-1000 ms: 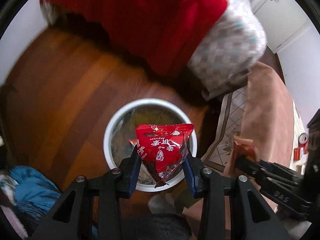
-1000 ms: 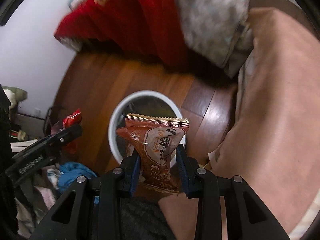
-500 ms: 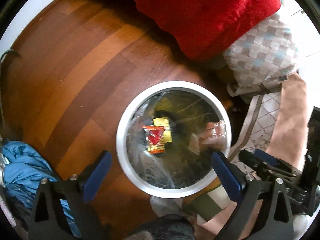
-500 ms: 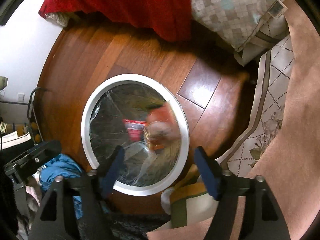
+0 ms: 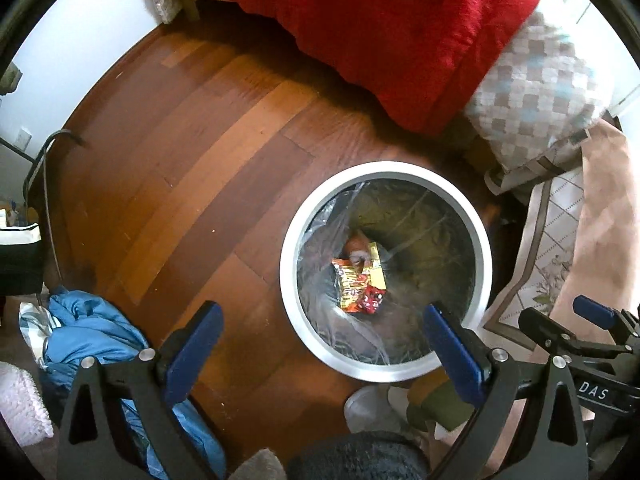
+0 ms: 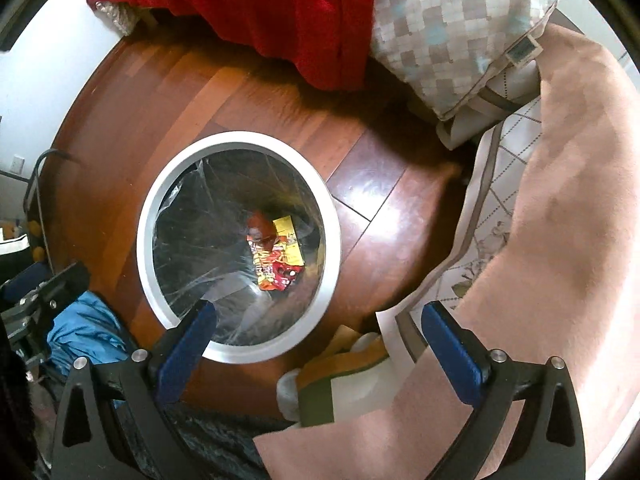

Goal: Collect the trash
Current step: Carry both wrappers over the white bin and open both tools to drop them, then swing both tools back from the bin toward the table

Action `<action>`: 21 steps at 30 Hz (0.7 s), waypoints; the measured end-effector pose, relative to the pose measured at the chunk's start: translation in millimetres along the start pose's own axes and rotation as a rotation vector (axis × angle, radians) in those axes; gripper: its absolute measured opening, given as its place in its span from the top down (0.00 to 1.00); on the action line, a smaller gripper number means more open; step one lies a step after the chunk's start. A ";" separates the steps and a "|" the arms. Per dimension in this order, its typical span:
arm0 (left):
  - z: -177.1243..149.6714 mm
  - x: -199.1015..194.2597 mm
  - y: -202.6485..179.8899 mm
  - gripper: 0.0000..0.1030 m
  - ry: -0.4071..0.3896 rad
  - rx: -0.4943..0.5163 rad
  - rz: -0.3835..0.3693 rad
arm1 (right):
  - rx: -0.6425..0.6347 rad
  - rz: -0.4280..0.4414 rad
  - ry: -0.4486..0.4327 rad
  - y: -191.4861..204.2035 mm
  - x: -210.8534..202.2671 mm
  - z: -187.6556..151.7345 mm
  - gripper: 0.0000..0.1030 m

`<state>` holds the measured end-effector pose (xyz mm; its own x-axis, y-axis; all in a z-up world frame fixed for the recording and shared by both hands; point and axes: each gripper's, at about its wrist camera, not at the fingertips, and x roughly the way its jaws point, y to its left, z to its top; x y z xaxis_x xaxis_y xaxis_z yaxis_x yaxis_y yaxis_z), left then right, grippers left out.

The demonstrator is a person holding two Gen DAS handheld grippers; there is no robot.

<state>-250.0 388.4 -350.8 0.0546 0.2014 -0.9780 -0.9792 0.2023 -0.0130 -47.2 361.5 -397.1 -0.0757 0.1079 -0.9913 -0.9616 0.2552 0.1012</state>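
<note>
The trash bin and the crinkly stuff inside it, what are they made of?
The trash bin looks like white plastic, possibly painted metal: its rim is smooth and evenly matte. The liner is thin clear plastic film, showing wrinkles and shiny streaks. The snack wrappers at the bottom look like glossy printed foil or plastic, crumpled.

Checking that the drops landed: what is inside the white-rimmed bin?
The bin has a clear plastic liner and a small pile of snack wrappers at the bottom, red, orange and yellow. Anything under that pile is covered.

Snack wrappers (image 5: 360, 280) inside bin (image 5: 288, 280)
</note>
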 end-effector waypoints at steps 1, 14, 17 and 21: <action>-1.9 -2.6 -1.7 0.01 -0.005 0.003 0.002 | -0.001 0.001 -0.006 -0.3 -4.3 -2.7 0.00; -27.4 -80.3 -15.0 0.01 -0.143 0.032 0.012 | 0.013 0.041 -0.139 -4.0 -83.1 -35.0 0.00; -34.8 -101.1 -17.6 0.01 -0.179 0.034 0.008 | 0.011 0.053 -0.180 -4.7 -106.9 -44.8 0.00; -45.5 -134.8 -22.8 0.01 -0.237 0.040 0.007 | 0.027 0.093 -0.243 -9.5 -145.9 -60.2 0.00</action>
<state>-244.0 313.0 -228.1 0.0963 0.4210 -0.9019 -0.9716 0.2366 0.0067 -42.8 285.5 -258.5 -0.0949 0.3590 -0.9285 -0.9458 0.2585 0.1966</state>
